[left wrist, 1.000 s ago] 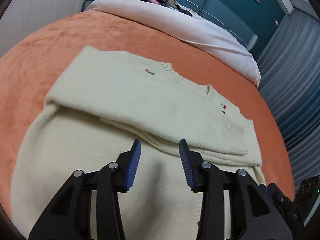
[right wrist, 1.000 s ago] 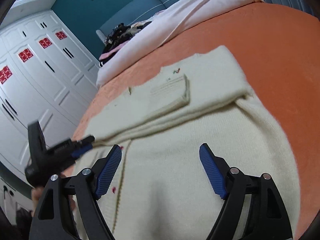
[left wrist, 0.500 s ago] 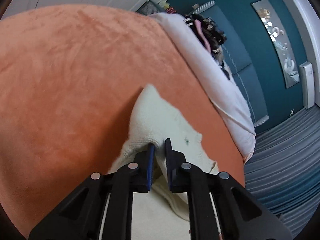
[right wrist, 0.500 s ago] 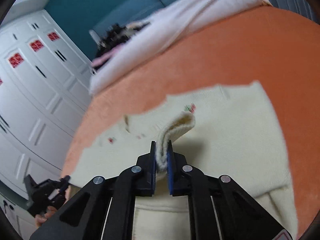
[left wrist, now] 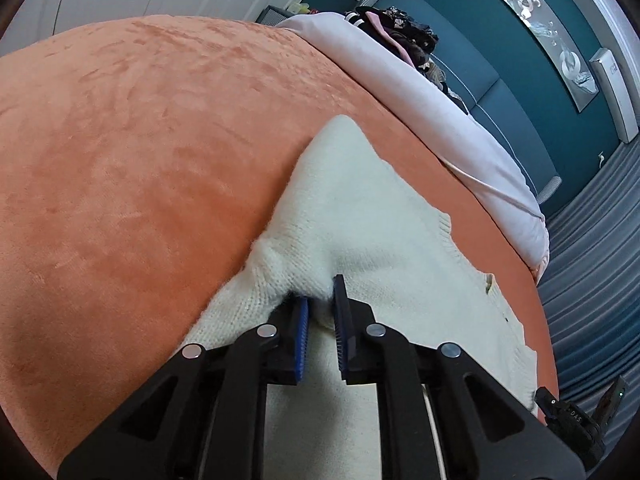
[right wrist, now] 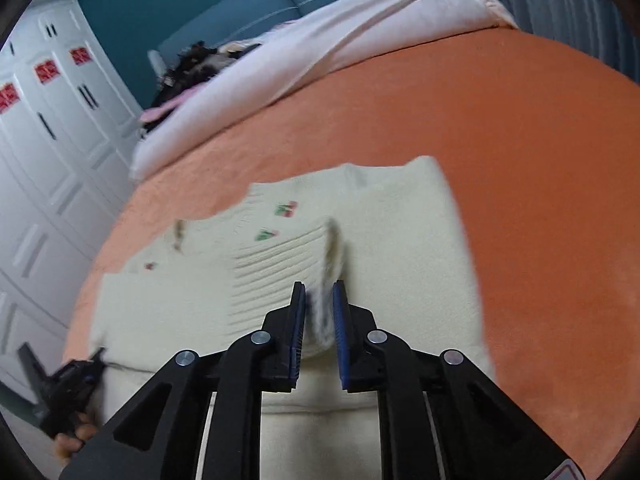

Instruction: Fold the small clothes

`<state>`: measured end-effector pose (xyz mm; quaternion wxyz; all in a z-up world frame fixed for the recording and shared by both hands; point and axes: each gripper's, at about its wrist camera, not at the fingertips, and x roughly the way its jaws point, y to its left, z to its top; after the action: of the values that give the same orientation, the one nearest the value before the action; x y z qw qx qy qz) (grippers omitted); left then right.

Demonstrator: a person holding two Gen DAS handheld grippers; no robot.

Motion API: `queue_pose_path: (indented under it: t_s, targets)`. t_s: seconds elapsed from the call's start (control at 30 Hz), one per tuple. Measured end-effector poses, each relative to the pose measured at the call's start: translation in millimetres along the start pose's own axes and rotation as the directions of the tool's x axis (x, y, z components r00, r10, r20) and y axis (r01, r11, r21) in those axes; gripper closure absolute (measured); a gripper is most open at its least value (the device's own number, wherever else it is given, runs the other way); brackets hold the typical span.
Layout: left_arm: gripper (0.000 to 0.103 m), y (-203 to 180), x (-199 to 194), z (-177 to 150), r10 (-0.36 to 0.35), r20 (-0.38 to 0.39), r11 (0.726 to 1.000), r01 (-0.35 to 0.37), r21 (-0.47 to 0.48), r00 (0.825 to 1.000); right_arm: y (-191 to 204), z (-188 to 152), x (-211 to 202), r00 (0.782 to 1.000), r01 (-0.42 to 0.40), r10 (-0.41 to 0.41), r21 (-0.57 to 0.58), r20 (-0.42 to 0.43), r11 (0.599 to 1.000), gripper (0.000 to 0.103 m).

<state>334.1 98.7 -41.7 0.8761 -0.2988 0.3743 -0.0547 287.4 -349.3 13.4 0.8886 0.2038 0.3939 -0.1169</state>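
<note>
A cream knit sweater (left wrist: 372,216) with small cherry marks lies on the orange bedspread (left wrist: 140,152). My left gripper (left wrist: 320,304) is shut on a bunched fold at the sweater's left edge. In the right wrist view the sweater (right wrist: 404,240) lies partly folded, with a ribbed cuff on top. My right gripper (right wrist: 319,300) is shut on that ribbed cuff fold (right wrist: 332,256). The left gripper also shows in the right wrist view (right wrist: 86,376) at the lower left, at the sweater's edge.
A pale pink duvet (left wrist: 420,92) is rolled along the far side of the bed, with dark clothes (left wrist: 400,36) piled behind it. White wardrobe doors (right wrist: 44,148) stand to the left. Blue-grey curtains (left wrist: 592,240) hang to the right.
Both grippers went from open above the sweater to shut on its fabric. Since half a second ago both views have shifted a little while the grippers keep hold.
</note>
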Motion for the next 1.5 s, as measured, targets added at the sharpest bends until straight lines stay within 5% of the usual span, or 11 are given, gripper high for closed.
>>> queue_pose_path:
  t_s: [0.27, 0.43, 0.53, 0.63, 0.73, 0.8, 0.9, 1.07, 1.2, 1.3, 1.5]
  targets:
    - [0.091, 0.0, 0.6, -2.9, -0.022, 0.021, 1.000, 0.022, -0.002, 1.000, 98.3, -2.2, 25.1, 0.961, -0.271, 0.258, -0.157, -0.095, 0.950, 0.082]
    - [0.088, 11.6, -13.0, 3.6, -0.046, 0.037, 0.997, 0.048, -0.055, 0.998, 97.7, -8.2, 37.6, 0.972, -0.221, 0.209, -0.119, -0.105, 0.968, 0.081]
    - [0.088, 29.8, -20.3, 10.4, -0.061, 0.046, 0.993, 0.065, -0.097, 0.997, 58.3, 3.5, 14.6, 0.996, -0.076, 0.079, -0.095, 0.033, 0.993, 0.041]
    - [0.088, 46.1, -17.0, 12.3, -0.103, 0.054, 0.977, 0.111, -0.180, 0.993, 16.5, 5.7, 26.2, 1.000, 0.028, -0.028, -0.026, -0.002, 0.999, 0.037]
    - [0.088, 35.1, -17.0, 10.1, -0.061, 0.061, 0.990, 0.068, -0.127, 0.996, 17.8, -0.1, 44.5, 0.997, -0.020, 0.015, -0.071, -0.071, 0.997, 0.050]
    - [0.088, 35.6, -15.7, 10.5, -0.063, 0.059, 0.989, 0.070, -0.129, 0.996, 27.8, 8.8, 42.0, 0.987, -0.134, 0.127, -0.067, -0.101, 0.989, 0.099]
    - [0.088, 38.5, -15.2, 9.7, -0.077, 0.064, 0.987, 0.085, -0.133, 0.995, 27.2, 26.9, 18.6, 0.991, -0.132, 0.132, -0.025, 0.033, 0.991, 0.103]
    - [0.088, 35.4, -13.2, 6.8, -0.058, 0.071, 0.993, 0.065, -0.103, 0.996, 9.0, 21.3, 50.0, 0.997, -0.003, 0.006, 0.039, -0.078, 0.999, 0.102]
    - [0.088, 36.8, -12.6, 4.1, -0.065, 0.085, 0.992, 0.073, -0.100, 0.994, 116.2, 17.9, 38.4, 0.971, -0.230, 0.217, -0.142, -0.103, 0.963, 0.094]
    - [0.088, 37.7, -12.6, 3.5, -0.070, 0.088, 0.992, 0.079, -0.102, 0.994, 225.8, -5.6, 68.6, 0.898, -0.416, 0.349, -0.257, -0.269, 0.872, 0.094]
    - [0.088, 43.2, -10.7, 1.4, -0.090, 0.092, 0.989, 0.100, -0.109, 0.992, 351.8, -39.7, 141.6, 0.866, -0.439, 0.283, -0.358, -0.412, 0.824, 0.094]
